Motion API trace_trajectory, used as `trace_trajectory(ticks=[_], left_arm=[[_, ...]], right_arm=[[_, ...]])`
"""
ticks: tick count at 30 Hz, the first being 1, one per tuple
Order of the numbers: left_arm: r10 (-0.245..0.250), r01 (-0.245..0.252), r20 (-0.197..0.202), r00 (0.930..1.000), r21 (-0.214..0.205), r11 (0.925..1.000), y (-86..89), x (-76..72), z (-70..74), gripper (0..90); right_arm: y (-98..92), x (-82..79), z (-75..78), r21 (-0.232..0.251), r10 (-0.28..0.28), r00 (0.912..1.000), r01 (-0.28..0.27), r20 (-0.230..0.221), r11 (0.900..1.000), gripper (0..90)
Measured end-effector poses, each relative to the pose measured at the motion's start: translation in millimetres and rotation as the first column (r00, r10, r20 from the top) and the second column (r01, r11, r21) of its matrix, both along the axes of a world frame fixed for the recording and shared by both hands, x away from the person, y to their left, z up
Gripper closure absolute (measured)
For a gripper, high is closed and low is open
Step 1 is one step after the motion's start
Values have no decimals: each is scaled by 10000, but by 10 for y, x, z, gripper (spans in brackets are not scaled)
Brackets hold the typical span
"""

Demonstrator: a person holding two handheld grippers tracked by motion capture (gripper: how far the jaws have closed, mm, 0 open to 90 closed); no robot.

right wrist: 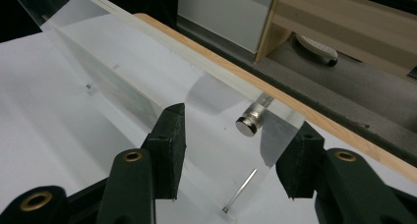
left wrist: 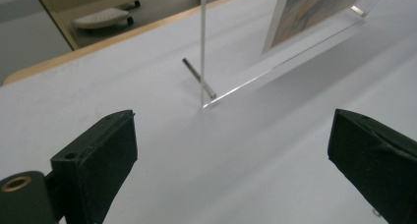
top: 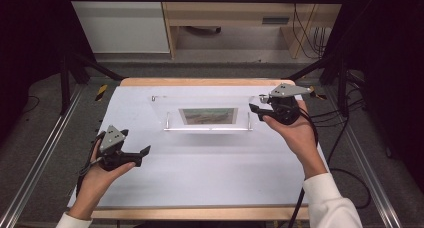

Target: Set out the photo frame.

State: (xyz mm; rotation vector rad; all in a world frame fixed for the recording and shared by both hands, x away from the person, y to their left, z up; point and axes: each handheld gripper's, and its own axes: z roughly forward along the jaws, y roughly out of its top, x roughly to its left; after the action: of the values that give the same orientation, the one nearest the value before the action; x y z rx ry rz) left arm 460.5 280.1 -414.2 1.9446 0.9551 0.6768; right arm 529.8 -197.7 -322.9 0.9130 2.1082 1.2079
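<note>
A clear acrylic picture frame [top: 207, 115] stands upright mid-table on metal pin feet, with a landscape print [top: 208, 116] in its centre. My right gripper [top: 255, 111] is at the frame's upper right corner. In the right gripper view it is open [right wrist: 236, 145], its jaws on either side of the clear panel [right wrist: 123, 76], with a round metal standoff [right wrist: 248, 123] between them. My left gripper [top: 143, 156] hovers open over the table's front left, well short of the frame. In the left gripper view [left wrist: 231, 140] it faces the panel's edge [left wrist: 202, 42] and a pin foot [left wrist: 198, 77].
The white table top [top: 210, 173] has a wooden rim [top: 200, 81]. Black rig posts [top: 65, 73] stand at both far corners. Cables [top: 345, 133] trail off the right side. Wooden furniture [top: 230, 18] stands on the floor beyond.
</note>
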Motion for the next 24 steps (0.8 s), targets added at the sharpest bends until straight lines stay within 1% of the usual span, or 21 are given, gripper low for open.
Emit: trace_trajectory(ticks=[4, 5, 6, 9, 13, 14, 17, 19, 20, 22, 24], left_arm=[[165, -169, -233, 9996, -158, 9997, 62, 36, -120, 52], [160, -173, -422, 9990, -319, 9993, 80, 45, -145, 53], [237, -268, -563, 9981, -538, 9982, 111, 51, -166, 55], [377, -414, -550, 9978, -680, 9968, 147, 45, -176, 57], [488, -518, -558, 9972, -522, 9973, 184, 35, -198, 58], [556, -594, -633, 9964, -601, 9964, 210, 26, -225, 58], [622, -661, -740, 9953, -522, 9964, 239, 17, -252, 58], [687, -732, -790, 9945, -560, 9957, 263, 7, -273, 61], [734, -776, -814, 9940, -502, 9957, 278, 0, -289, 62], [752, -793, -827, 9937, -470, 9957, 281, -5, -297, 63], [787, -810, -812, 9936, -254, 9964, 294, -7, -304, 63]], right_arm=[[11, 82, 20, 92, -98, 9999, 98, -71, 9999, 502], [13, 96, 22, 105, -141, 9999, 141, -71, 9998, 499], [12, 139, 22, 228, -182, 9998, 184, -79, 9996, 495], [7, 176, 16, 418, -190, 9998, 191, -45, 9989, 493], [-5, 257, 17, 613, -193, 9998, 199, -92, 9979, 488], [-2, 305, 18, 757, -250, 9996, 261, -155, 9968, 484], [-3, 346, 21, 862, -249, 9995, 266, -209, 9959, 478], [4, 383, 20, 981, -318, 9992, 342, -258, 9946, 473], [1, 425, 19, 1047, -331, 9991, 356, -255, 9939, 470], [4, 452, 18, 1117, -395, 9988, 425, -289, 9928, 468], [3, 472, 17, 1118, -386, 9989, 412, -249, 9929, 466]])
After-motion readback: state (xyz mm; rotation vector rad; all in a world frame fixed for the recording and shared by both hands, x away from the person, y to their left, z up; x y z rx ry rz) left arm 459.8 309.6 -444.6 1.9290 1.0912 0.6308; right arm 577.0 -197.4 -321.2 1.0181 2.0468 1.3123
